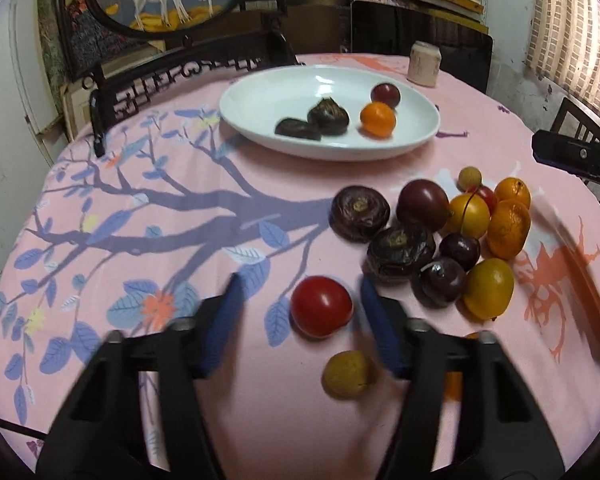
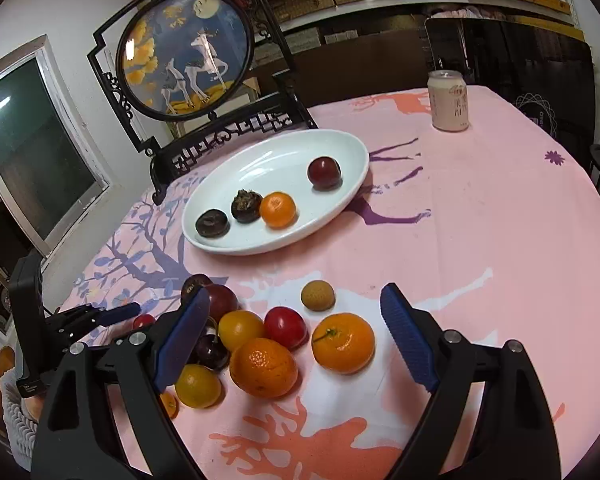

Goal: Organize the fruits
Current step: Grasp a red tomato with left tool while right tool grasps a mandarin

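Note:
A white oval plate (image 1: 260, 100) (image 2: 280, 160) at the back holds two dark water chestnuts, a small orange and a dark red plum. A pile of fruits (image 1: 440, 236) lies on the pink tablecloth to the front right. In the left wrist view, my left gripper (image 1: 301, 282) is open around a round red fruit (image 1: 321, 306); its pads are not pressing on it. A tan lychee (image 1: 348, 374) lies nearer the camera, by the right finger. My right gripper (image 2: 296, 292) stands wide open over the pile, with an orange (image 2: 343, 342) and a red fruit (image 2: 285, 327) between its fingers, untouched.
A pale drink can (image 2: 449, 100) (image 1: 424, 64) stands at the far edge of the round table. A dark carved stand with a round deer picture (image 2: 184, 52) rises behind the plate. The left gripper's tip (image 2: 128, 312) shows at the pile's left side.

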Demonstrator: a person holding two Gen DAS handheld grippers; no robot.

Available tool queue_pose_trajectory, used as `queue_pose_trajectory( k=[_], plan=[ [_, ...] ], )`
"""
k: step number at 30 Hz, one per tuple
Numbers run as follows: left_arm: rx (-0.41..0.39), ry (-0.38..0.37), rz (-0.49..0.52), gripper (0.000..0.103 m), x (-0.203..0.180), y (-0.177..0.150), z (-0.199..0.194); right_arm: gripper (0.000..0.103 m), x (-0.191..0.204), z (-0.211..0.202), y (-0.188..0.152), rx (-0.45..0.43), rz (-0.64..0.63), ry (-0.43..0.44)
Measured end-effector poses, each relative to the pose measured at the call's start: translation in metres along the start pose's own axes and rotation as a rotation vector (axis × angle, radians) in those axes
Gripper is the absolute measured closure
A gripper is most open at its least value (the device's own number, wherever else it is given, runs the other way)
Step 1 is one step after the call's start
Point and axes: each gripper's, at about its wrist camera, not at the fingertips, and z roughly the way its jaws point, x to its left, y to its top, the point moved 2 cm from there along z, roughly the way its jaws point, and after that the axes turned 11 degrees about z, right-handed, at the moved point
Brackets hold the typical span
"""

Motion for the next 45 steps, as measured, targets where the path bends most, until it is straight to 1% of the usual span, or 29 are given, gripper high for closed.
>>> queue_pose_trajectory(
  k=[1, 6, 7, 8, 10, 11, 15, 18, 21, 22, 23, 24, 27, 29, 31, 32, 33, 34, 37, 40, 42, 43, 44, 45],
  plan=[
    [0.009, -0.013, 0.001, 0.062, -0.001, 0.0, 0.003, 0.016, -0.001, 0.001, 0.0, 0.006, 0.002, -0.003],
    [0.029, -0.041, 0.021, 0.07, -0.007, 0.0, 0.009, 0.016, -0.009, 0.003, -0.01, 0.037, 0.017, -0.03],
    [0.028, -0.038, 0.025, 0.07, -0.008, 0.0, 0.009, 0.021, -0.011, 0.003, -0.011, 0.045, 0.022, -0.03],
    [0.025, -0.037, 0.023, 0.071, -0.008, 0.0, 0.008, 0.028, -0.014, 0.005, -0.014, 0.063, 0.031, -0.024],
    [0.025, -0.032, 0.012, 0.071, -0.006, 0.0, 0.008, 0.035, -0.018, 0.009, -0.016, 0.088, 0.049, -0.012],
    [0.027, -0.033, 0.004, 0.071, -0.004, 0.0, 0.008, 0.036, -0.019, 0.011, -0.017, 0.096, 0.054, -0.009],
    [0.028, -0.027, 0.005, 0.071, -0.005, 0.0, 0.007, 0.037, -0.021, 0.016, -0.017, 0.099, 0.065, -0.019],
    [0.03, -0.027, 0.006, 0.071, -0.005, 0.0, 0.008, 0.043, -0.029, 0.019, -0.014, 0.104, 0.101, -0.007],
    [0.033, -0.028, 0.009, 0.071, -0.006, 0.0, 0.009, 0.045, -0.039, 0.022, -0.013, 0.124, 0.154, 0.016],
    [0.034, -0.029, 0.009, 0.071, -0.005, 0.0, 0.009, 0.046, -0.042, 0.022, -0.012, 0.129, 0.167, 0.022],
    [0.034, -0.03, 0.008, 0.071, -0.005, 0.0, 0.009, 0.05, -0.044, 0.022, -0.012, 0.135, 0.18, 0.036],
    [0.034, -0.031, 0.007, 0.071, -0.005, 0.0, 0.009, 0.05, -0.045, 0.021, -0.011, 0.139, 0.191, 0.045],
    [0.034, -0.032, 0.003, 0.07, -0.004, 0.0, 0.01, 0.05, -0.045, 0.022, -0.011, 0.138, 0.183, 0.014],
    [0.034, -0.031, 0.001, 0.07, -0.003, 0.0, 0.01, 0.05, -0.044, 0.028, -0.014, 0.154, 0.168, -0.014],
    [0.035, -0.029, 0.002, 0.07, -0.003, 0.0, 0.01, 0.051, -0.039, 0.029, -0.016, 0.145, 0.132, -0.039],
    [0.036, -0.027, 0.004, 0.07, -0.004, 0.0, 0.01, 0.054, -0.031, 0.031, -0.019, 0.135, 0.081, -0.074],
    [0.038, -0.022, 0.01, 0.07, -0.005, 0.001, 0.011, 0.059, -0.024, 0.032, -0.022, 0.125, 0.037, -0.09],
    [0.039, -0.017, 0.014, 0.07, -0.006, 0.001, 0.011, 0.062, -0.02, 0.031, -0.023, 0.124, 0.026, -0.082],
    [0.037, -0.012, 0.021, 0.071, -0.008, 0.001, 0.011, 0.063, -0.015, 0.026, -0.024, 0.094, -0.017, -0.106],
    [0.017, -0.004, 0.013, 0.072, -0.006, 0.006, 0.009, 0.063, -0.012, 0.016, -0.013, 0.035, -0.012, -0.094],
    [-0.008, -0.002, -0.012, 0.072, 0.001, 0.019, 0.005, 0.063, -0.005, 0.012, 0.002, -0.001, -0.021, -0.078],
    [-0.02, -0.015, -0.034, 0.072, 0.006, 0.03, 0.003, 0.063, 0.001, 0.013, 0.014, -0.015, -0.025, -0.071],
    [-0.03, -0.012, -0.042, 0.072, 0.01, 0.041, 0.003, 0.063, 0.005, 0.015, 0.022, -0.021, -0.025, -0.066],
    [-0.047, 0.015, -0.038, 0.072, 0.014, 0.059, 0.003, 0.063, 0.01, 0.02, 0.032, -0.025, -0.026, -0.059]
  ],
)
